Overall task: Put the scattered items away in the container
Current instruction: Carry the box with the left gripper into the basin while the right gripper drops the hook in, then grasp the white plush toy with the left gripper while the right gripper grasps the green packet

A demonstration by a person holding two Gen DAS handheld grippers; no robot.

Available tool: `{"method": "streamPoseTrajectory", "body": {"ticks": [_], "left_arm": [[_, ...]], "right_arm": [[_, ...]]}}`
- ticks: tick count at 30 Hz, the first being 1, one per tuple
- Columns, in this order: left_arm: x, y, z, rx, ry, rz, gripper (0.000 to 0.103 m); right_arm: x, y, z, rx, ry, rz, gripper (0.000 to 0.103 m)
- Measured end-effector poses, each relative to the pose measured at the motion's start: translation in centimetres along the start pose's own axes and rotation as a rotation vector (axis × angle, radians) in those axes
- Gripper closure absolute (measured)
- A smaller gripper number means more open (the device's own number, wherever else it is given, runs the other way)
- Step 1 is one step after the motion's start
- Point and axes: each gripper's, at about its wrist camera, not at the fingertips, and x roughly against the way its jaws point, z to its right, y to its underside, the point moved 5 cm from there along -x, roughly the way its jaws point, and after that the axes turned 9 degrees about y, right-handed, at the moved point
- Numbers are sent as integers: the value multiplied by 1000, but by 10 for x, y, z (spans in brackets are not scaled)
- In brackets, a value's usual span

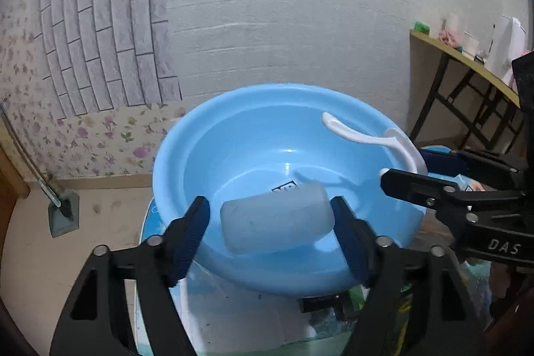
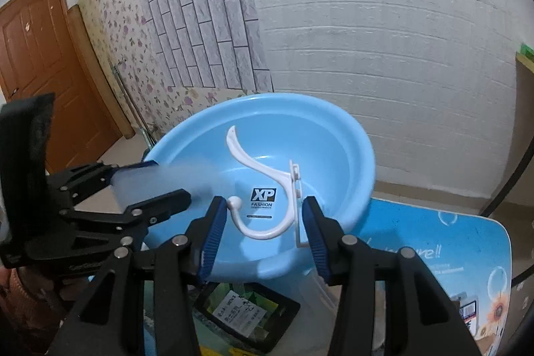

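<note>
A light blue plastic basin (image 1: 233,135) (image 2: 333,135) stands on a low blue table. My left gripper (image 1: 270,222) holds a frosted translucent plastic cup (image 1: 277,222) on its side over the basin's near part; the cup is blurred in the right wrist view (image 2: 173,182). My right gripper (image 2: 263,222) is shut on a white plastic hook (image 2: 263,175) and holds it over the basin's near rim. The hook also shows at the basin's right rim in the left wrist view (image 1: 363,135).
The blue printed tabletop (image 2: 434,242) extends to the right of the basin. A black-framed packet (image 2: 247,312) lies below the basin's front. A wooden door (image 2: 36,55) stands at left. A shelf with small items (image 1: 467,55) is at right. A white brick wall is behind.
</note>
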Motion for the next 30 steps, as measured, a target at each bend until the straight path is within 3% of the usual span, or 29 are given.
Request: {"method": "streamPoseTrajectory", "body": {"ticks": [3, 5, 7, 9, 13, 17, 20, 26, 30], "left_arm": [[0, 8, 3, 13, -5, -17, 27], [6, 12, 9, -13, -47, -13, 21], [12, 14, 17, -35, -77, -13, 10], [18, 16, 26, -68, -97, 0, 6], [26, 24, 37, -113, -142, -3, 4], [33, 35, 34, -3, -40, -11, 4], [39, 43, 34, 36, -34, 28, 4], [45, 53, 56, -20, -35, 45, 3], [54, 54, 65, -23, 8, 62, 3]], "right_arm": [[-2, 1, 0, -19, -3, -3, 56], [-2, 2, -3, -30, -8, -16, 56], [2, 1, -5, -29, -10, -12, 56], [2, 1, -7, -27, -23, -15, 56], [8, 2, -5, -22, 7, 2, 40], [25, 5, -2, -29, 12, 30, 40], [47, 15, 8, -54, 27, 54, 40], [82, 32, 29, -69, 83, 90, 40], [90, 39, 29, -50, 80, 69, 40]]}}
